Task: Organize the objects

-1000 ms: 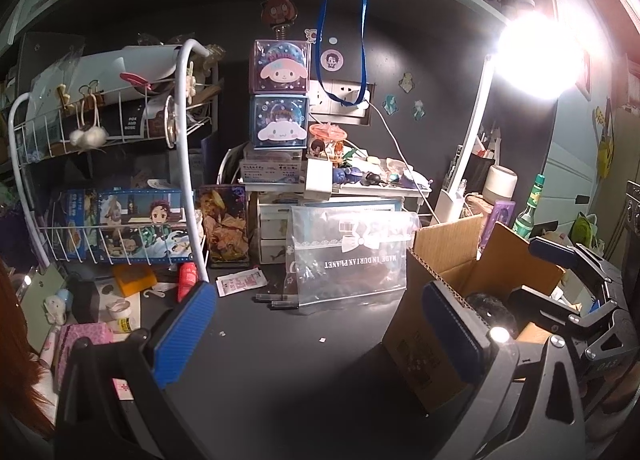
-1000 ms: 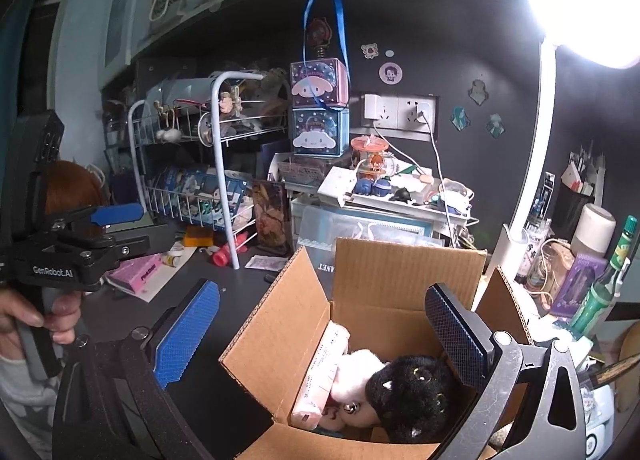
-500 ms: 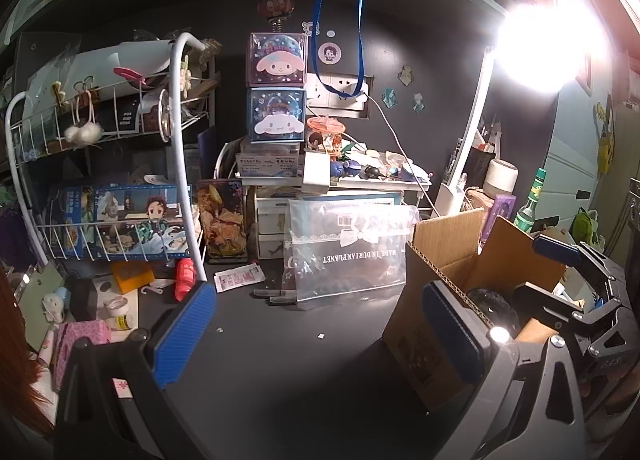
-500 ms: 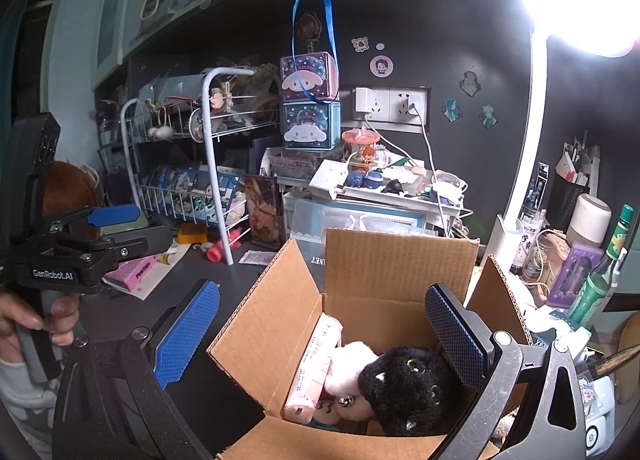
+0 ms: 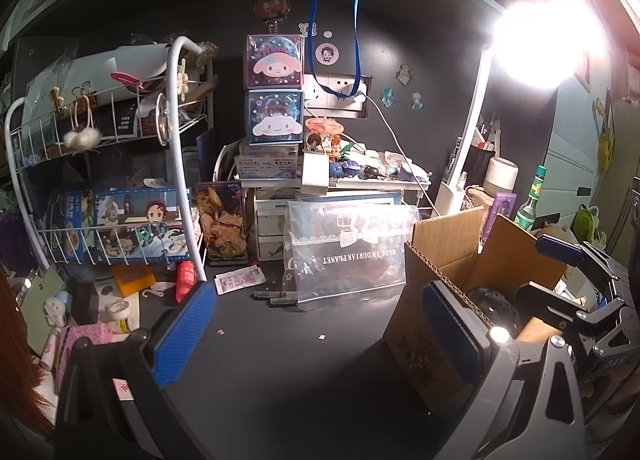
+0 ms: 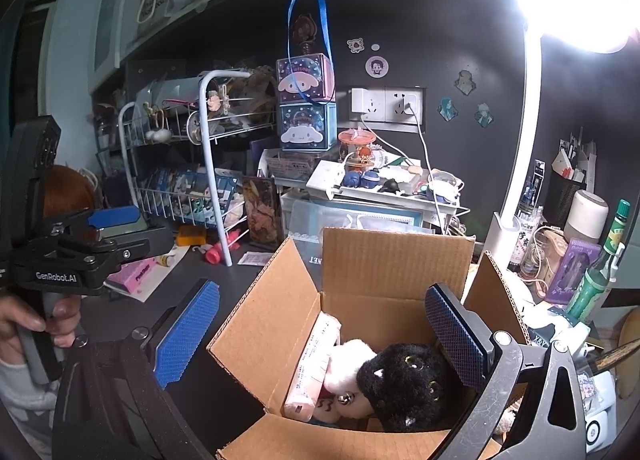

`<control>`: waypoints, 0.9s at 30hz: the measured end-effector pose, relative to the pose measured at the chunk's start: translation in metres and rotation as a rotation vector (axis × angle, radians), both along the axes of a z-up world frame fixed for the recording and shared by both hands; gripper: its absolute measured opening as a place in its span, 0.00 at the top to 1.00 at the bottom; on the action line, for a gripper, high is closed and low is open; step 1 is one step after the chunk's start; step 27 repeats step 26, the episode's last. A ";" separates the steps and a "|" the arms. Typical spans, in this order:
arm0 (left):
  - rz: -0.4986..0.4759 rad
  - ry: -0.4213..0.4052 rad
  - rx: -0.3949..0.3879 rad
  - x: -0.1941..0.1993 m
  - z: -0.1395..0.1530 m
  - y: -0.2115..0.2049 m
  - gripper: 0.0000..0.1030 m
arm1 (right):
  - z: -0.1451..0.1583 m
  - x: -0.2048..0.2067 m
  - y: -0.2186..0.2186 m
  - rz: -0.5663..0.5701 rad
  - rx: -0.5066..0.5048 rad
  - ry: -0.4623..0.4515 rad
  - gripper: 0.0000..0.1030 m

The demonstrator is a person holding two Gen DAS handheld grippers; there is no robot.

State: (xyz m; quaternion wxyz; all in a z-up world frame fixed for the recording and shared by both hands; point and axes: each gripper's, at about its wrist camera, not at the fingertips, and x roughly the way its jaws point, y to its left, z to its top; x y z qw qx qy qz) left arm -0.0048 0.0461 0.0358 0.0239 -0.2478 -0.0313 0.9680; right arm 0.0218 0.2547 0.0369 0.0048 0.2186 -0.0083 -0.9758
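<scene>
Right wrist view: one box (image 6: pixel 372 272) with two plush toys (image 6: pixel 404 380), both grippers (image 6: pixel 322 334) wide, empty.

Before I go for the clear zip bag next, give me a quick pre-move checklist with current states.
1. Left tool open, nothing held: ok.
2. Right tool open, nothing held: ok.
3. Clear zip bag in view, standing unobstructed on the desk: ok.
4. Cardboard box flaps open: ok.
5. Room left in box beside black plush and pink pack: cannot tell.
6. Markers at the bag's foot could snag: not ok.
</scene>
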 end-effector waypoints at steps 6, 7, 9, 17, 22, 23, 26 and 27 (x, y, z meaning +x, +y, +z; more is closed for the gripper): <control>-0.001 0.001 -0.005 0.001 0.000 0.000 0.01 | -0.002 0.001 0.000 0.000 -0.005 -0.006 0.00; -0.002 0.002 -0.006 0.001 0.000 0.000 0.01 | -0.002 0.001 -0.001 -0.002 -0.006 -0.007 0.00; -0.005 0.001 -0.007 0.001 0.000 0.000 0.01 | -0.003 0.002 -0.002 -0.006 -0.009 -0.009 0.00; -0.001 0.002 -0.008 0.001 0.001 0.000 0.01 | -0.003 0.002 -0.003 -0.008 -0.013 -0.010 0.00; -0.004 0.007 -0.009 0.002 0.001 0.001 0.01 | -0.004 0.004 -0.004 -0.014 -0.017 -0.010 0.00; -0.005 0.008 -0.011 0.002 0.001 0.001 0.01 | -0.004 0.004 -0.004 -0.014 -0.017 -0.009 0.00; -0.008 0.009 -0.014 0.003 0.002 0.003 0.01 | -0.004 0.004 -0.005 -0.016 -0.015 -0.009 0.00; -0.008 0.009 -0.014 0.003 0.002 0.003 0.01 | -0.004 0.004 -0.005 -0.016 -0.015 -0.009 0.00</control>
